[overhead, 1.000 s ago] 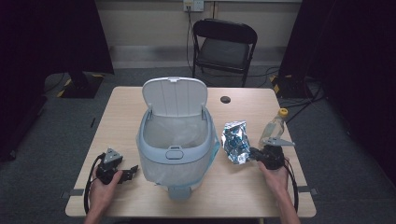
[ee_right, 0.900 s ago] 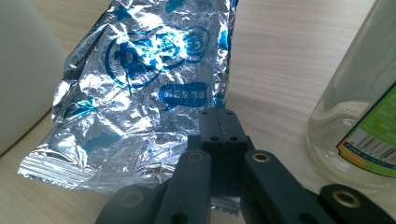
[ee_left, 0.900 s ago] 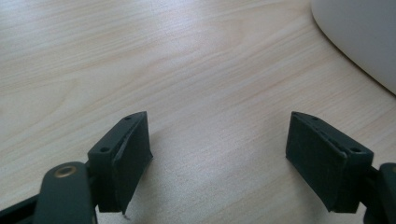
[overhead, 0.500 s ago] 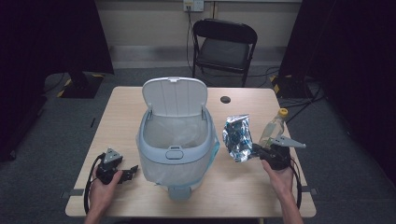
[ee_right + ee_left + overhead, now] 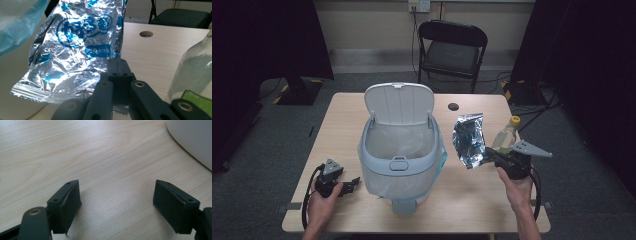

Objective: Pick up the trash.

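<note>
A crinkled silver-and-blue foil snack bag (image 5: 468, 139) hangs in the air right of the bin, held by its lower edge in my right gripper (image 5: 488, 154), whose jaws are shut on it. The right gripper view has the foil bag (image 5: 75, 50) standing up from the closed jaws of the right gripper (image 5: 118, 68). A white bin (image 5: 401, 155) with its lid tipped back and a plastic liner stands at the table's middle. Low on the table at the left of the bin rests my left gripper (image 5: 353, 183), open; in its own view the left gripper (image 5: 117, 202) has bare wood between its pads.
A clear plastic bottle (image 5: 506, 135) with a yellow cap stands just behind the right gripper; the bottle (image 5: 195, 77) looms close at the right. A round cable hole (image 5: 453, 106) is in the table's far side. A black folding chair (image 5: 453, 50) stands beyond the table.
My right gripper has risen with the foil bag, lifting it off the table. The left gripper has kept still.
</note>
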Motion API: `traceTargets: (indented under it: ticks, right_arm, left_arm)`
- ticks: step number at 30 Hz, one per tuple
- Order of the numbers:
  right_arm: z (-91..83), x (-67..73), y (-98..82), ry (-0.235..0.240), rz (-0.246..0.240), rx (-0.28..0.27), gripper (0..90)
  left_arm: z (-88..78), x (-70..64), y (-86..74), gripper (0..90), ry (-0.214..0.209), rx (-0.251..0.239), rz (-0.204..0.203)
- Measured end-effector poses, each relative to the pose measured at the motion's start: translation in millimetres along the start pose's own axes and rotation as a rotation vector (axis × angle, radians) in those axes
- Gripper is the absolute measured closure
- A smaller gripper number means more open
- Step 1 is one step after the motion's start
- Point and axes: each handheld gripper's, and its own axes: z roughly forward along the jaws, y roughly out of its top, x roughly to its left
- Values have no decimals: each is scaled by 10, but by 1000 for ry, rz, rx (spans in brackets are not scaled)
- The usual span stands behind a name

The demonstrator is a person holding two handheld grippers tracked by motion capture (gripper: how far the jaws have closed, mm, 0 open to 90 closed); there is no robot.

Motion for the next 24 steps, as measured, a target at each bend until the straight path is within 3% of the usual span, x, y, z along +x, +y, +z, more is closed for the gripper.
traceTargets:
  ticks: [11, 24]
  right_arm:
    - [-122, 3, 249, 10, -30, -54, 900]
    - [-276, 57, 680, 50, -48, -166, 900]
  left_arm:
    - [-1, 1, 0, 214, 0, 1, 2]
    - [-1, 0, 0, 214, 0, 1, 1]
